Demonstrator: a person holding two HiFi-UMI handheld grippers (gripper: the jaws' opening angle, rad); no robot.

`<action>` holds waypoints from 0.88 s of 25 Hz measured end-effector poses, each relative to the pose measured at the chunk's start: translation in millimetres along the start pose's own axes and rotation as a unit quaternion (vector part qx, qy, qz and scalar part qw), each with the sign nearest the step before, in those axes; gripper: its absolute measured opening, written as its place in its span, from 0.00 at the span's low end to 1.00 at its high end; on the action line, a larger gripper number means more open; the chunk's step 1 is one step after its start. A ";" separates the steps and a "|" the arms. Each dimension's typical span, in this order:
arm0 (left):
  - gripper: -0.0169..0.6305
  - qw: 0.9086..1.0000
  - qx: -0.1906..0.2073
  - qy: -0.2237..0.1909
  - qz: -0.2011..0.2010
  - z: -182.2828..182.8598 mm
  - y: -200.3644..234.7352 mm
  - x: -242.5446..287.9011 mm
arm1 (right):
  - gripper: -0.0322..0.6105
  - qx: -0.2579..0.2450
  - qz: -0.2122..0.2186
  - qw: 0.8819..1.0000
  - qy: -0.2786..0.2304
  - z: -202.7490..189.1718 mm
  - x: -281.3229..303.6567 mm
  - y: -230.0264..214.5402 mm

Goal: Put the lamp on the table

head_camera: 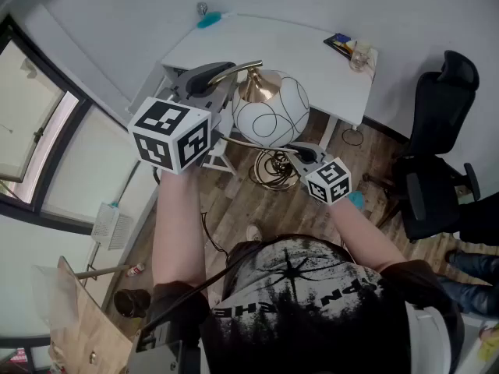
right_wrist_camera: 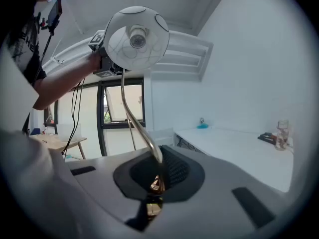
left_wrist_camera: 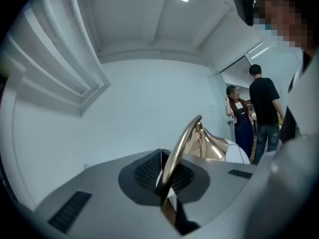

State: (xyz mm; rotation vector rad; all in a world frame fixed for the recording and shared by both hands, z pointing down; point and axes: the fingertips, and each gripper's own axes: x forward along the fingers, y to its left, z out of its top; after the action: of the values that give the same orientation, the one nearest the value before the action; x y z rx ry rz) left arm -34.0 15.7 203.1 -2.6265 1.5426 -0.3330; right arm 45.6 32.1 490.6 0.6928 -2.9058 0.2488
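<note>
The lamp has a white globe shade (head_camera: 270, 111) with thin black lines, a curved gold stem (left_wrist_camera: 182, 143) and a gold wire base (head_camera: 273, 170). I hold it in the air in front of the white table (head_camera: 257, 49). My left gripper (head_camera: 222, 72) is shut on the upper bend of the stem, beside the gold cap of the shade. My right gripper (head_camera: 300, 153) is shut on the stem lower down, near the base. In the right gripper view the shade (right_wrist_camera: 135, 36) hangs above the shut jaws (right_wrist_camera: 157, 176), with the table (right_wrist_camera: 239, 143) to the right.
A blue object (head_camera: 209, 19) lies at the table's far edge and a jar with dark items (head_camera: 351, 49) at its right end. A black office chair (head_camera: 437, 154) stands to the right. Two people (left_wrist_camera: 261, 108) stand in the background. A wooden bench (head_camera: 78, 326) is lower left.
</note>
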 end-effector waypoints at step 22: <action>0.05 1.000 -0.011 0.005 0.005 -4.9 2.1 1.0 | 0.08 0.005 0.009 1.000 0.005 -1.7 -0.7 -0.9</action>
State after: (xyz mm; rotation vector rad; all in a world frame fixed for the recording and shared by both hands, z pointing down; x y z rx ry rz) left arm -36.5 14.0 207.7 -2.6361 1.5702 -0.3314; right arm 46.8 31.9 492.3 0.6644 -2.9040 0.2683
